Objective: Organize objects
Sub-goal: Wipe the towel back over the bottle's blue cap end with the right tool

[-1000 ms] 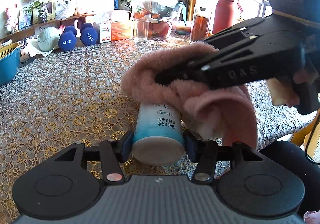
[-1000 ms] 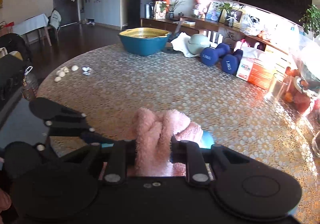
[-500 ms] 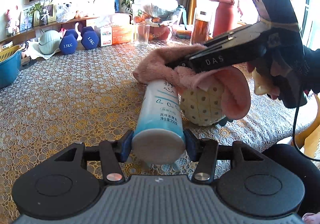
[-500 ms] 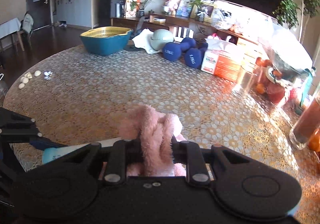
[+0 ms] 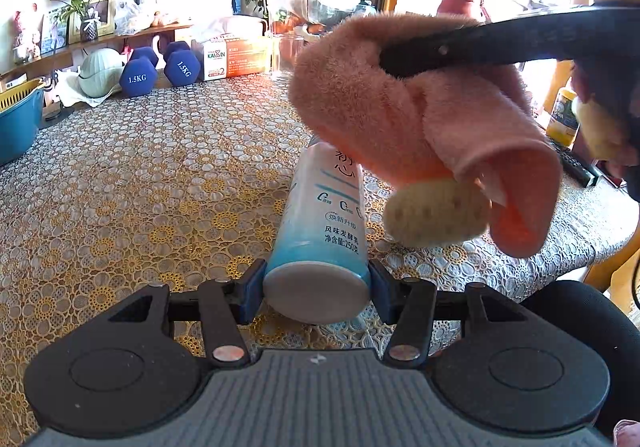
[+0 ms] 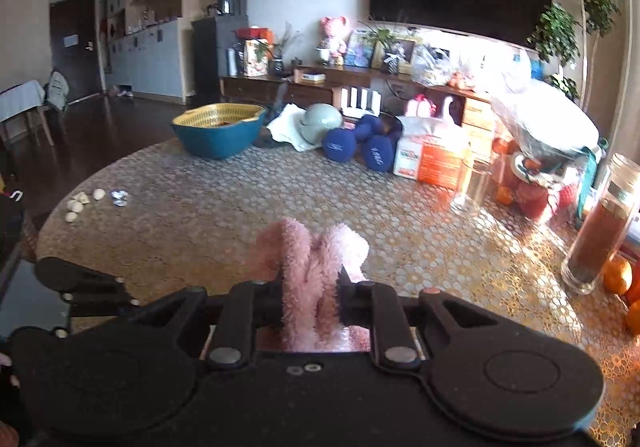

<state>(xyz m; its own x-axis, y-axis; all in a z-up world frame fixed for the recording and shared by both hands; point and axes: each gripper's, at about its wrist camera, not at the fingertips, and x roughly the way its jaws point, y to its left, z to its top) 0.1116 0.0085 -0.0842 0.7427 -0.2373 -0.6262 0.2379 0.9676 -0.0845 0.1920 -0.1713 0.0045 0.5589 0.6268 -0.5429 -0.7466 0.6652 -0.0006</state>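
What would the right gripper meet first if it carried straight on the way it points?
Probably nothing soon: the right gripper, shut on the pink towel, faces bare tablecloth. Far ahead lie the blue dumbbells; depth is hard to judge.

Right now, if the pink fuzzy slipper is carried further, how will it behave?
Probably floppy: the pink fuzzy slipper folds and sags around the right hand-held gripper. Likely light, since it hangs from a pinch. Its plush pile seems unlikely to slip.

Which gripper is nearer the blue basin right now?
Left, probably. The left gripper, clamping the bottle, sits on the blue basin's side; the right gripper, holding the pink slipper, is farther.
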